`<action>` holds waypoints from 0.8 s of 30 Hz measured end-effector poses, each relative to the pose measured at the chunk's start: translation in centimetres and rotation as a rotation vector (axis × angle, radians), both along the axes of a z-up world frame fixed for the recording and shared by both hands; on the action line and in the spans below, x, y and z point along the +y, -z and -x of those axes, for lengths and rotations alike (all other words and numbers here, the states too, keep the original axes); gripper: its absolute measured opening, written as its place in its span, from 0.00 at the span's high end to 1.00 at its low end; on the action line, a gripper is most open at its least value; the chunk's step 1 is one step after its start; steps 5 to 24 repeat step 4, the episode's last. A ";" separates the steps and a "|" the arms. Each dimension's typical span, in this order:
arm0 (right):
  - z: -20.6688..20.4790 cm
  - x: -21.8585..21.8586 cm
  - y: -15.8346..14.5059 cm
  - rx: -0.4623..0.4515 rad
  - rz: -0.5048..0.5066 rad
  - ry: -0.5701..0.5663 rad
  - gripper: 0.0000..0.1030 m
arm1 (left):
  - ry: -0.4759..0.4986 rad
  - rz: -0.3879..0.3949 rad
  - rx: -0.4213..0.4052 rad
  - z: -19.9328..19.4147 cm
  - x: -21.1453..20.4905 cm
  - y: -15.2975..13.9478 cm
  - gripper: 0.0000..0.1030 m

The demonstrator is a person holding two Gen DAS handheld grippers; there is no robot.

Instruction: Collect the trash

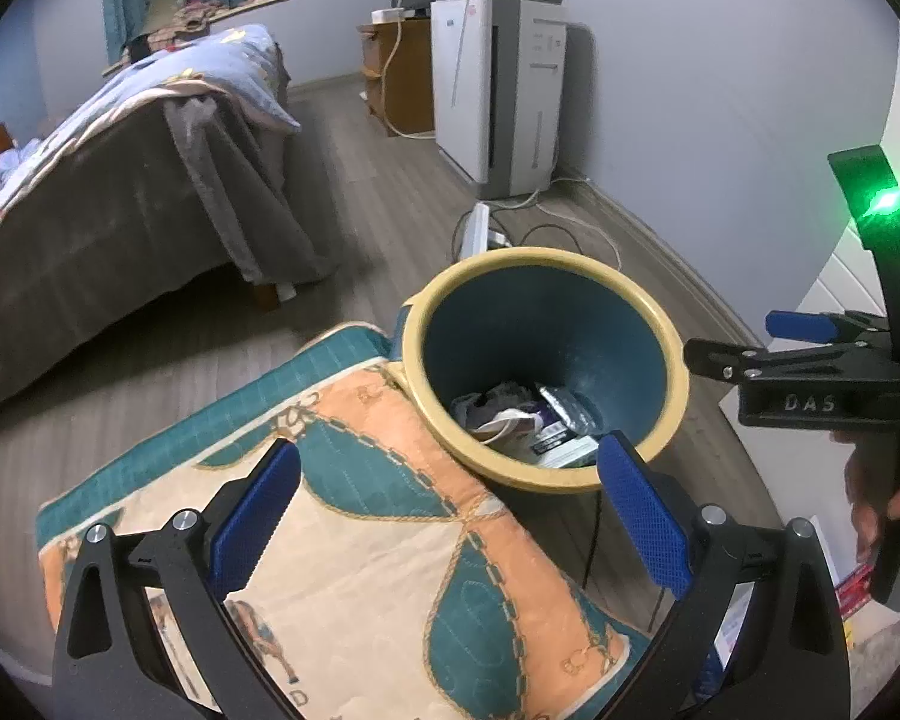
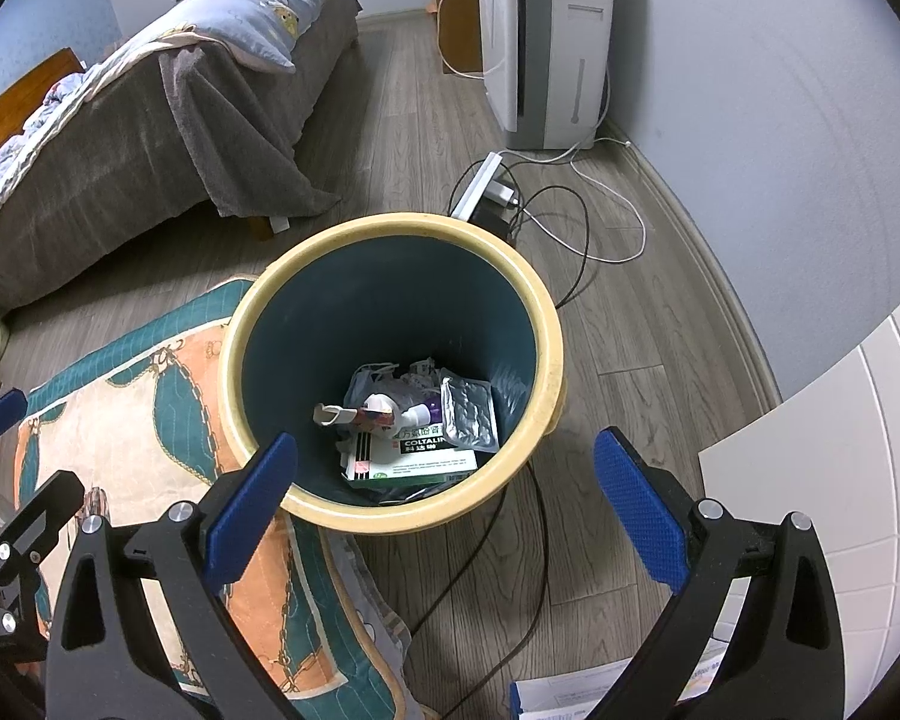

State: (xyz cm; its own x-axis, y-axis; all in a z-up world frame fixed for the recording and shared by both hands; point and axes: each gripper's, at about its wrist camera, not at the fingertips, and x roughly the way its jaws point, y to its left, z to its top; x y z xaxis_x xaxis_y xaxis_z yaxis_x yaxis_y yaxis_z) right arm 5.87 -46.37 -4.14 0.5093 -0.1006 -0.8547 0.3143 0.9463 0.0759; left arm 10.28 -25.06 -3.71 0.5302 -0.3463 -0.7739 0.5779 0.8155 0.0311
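A teal trash bin with a cream rim (image 1: 678, 372) (image 2: 546, 324) stands on the wood floor beside a patterned mat (image 1: 354, 540) (image 2: 144, 396). Inside lie a green-and-white medicine box (image 2: 420, 456), a silver foil pouch (image 2: 468, 414) (image 1: 567, 408), a small white bottle (image 2: 411, 417) and crumpled wrappers (image 1: 498, 402). My left gripper (image 1: 450, 516) is open and empty above the mat, just left of the bin. My right gripper (image 2: 444, 510) is open and empty above the bin's near rim; it also shows at the right of the left wrist view (image 1: 768, 342).
A bed with a grey cover (image 1: 120, 210) (image 2: 150, 120) stands to the left. A white air purifier (image 1: 498, 90) (image 2: 546, 42), a power strip (image 2: 480, 183) and loose cables (image 2: 570, 240) lie behind the bin. A white cabinet (image 2: 840, 450) is at the right; papers (image 2: 600, 690) lie below.
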 end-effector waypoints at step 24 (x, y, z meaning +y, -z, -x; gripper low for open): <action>-0.1 0.5 -0.1 0.007 0.006 0.011 0.05 | -0.021 0.000 0.003 0.2 0.8 -0.4 0.05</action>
